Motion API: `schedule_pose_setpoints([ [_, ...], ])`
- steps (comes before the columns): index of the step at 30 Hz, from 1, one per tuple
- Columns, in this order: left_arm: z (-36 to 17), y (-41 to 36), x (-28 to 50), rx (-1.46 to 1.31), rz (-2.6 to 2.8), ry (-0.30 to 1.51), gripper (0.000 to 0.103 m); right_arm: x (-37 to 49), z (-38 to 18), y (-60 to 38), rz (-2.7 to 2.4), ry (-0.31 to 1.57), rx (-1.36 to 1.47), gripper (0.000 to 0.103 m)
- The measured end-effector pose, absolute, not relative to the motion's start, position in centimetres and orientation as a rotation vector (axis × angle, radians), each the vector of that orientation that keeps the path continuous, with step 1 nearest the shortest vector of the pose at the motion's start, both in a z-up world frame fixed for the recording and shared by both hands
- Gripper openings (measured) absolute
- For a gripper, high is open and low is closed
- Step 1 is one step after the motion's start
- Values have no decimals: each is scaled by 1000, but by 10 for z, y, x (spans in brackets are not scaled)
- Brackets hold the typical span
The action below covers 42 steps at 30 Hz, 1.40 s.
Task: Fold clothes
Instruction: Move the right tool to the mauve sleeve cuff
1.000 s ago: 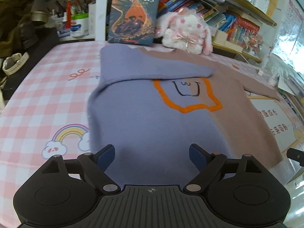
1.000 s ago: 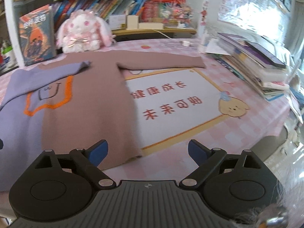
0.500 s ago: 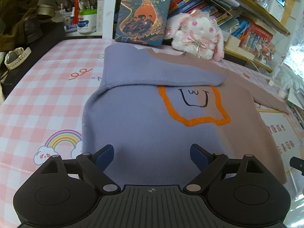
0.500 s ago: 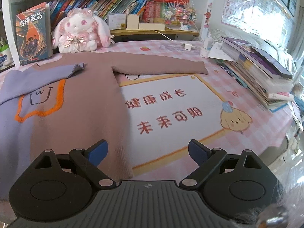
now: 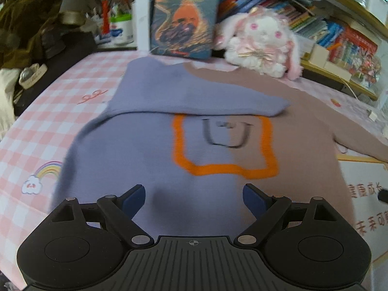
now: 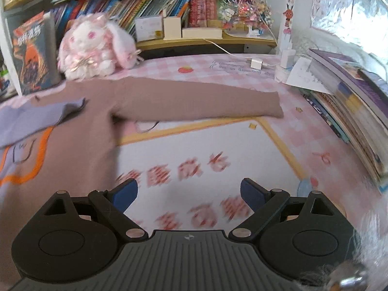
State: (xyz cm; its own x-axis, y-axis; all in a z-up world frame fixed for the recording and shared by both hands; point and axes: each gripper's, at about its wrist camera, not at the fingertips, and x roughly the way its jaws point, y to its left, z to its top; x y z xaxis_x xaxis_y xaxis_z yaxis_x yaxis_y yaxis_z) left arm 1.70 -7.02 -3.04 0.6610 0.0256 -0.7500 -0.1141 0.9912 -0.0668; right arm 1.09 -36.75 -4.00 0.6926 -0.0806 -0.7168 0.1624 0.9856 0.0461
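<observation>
I hold two black hand-held grippers, one in each hand, and each has two blue-padded fingers. My left gripper (image 5: 194, 200) stands spread wide with nothing between its fingers; my right gripper (image 6: 189, 195) is spread just as wide and grips nothing either.

There is one garment: a soft knitted sweater, half lavender-blue and half dusty brown, with an orange outlined patch and a small drawn face on its chest (image 5: 218, 150). It lies flat on the pink-and-white checked tablecloth (image 5: 36, 131). Its lavender half spreads straight ahead of my left gripper and runs under its fingers, though I cannot tell whether the pads touch the knit. One lavender sleeve (image 5: 194, 97) is folded across the chest, beyond the orange patch. The one brown sleeve (image 6: 198, 101) stretches out flat, well ahead of my right gripper and slightly to its right, with its cuff pointing right. The brown body lies ahead and to the left of my right gripper; the left finger of that gripper sits just beside the sweater's side edge, while the right finger hangs over the white printed panel with red characters (image 6: 206, 150).

Beyond the sweater I count one pink-and-white plush rabbit (image 5: 262, 41) and one upright dark book with an orange flame on its cover (image 5: 184, 17). One stack of books (image 6: 351, 106) lies to the right of my right gripper.
</observation>
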Motion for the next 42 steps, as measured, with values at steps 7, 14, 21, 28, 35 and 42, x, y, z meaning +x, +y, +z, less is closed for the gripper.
schedule_pose_setpoints([
  [7, -27, -134, 3, -71, 134, 857, 92, 47, -51, -443, -83, 822, 199, 92],
  [14, -23, -149, -12, -100, 264, 892, 92, 71, -61, -496, -101, 798, 233, 89],
  [21, -20, -165, -15, -60, 288, 922, 92, 89, -68, -528, -114, 775, 288, 74],
  [28, -17, -174, -16, -31, 307, 934, 92, 112, -71, -544, -79, 733, 391, 54],
  [35, -14, -177, -15, -19, 324, 934, 92, 124, -76, -542, 49, 732, 612, 53],
  [42, -13, -178, -13, -14, 320, 931, 92, 127, -78, -534, 115, 761, 724, 61],
])
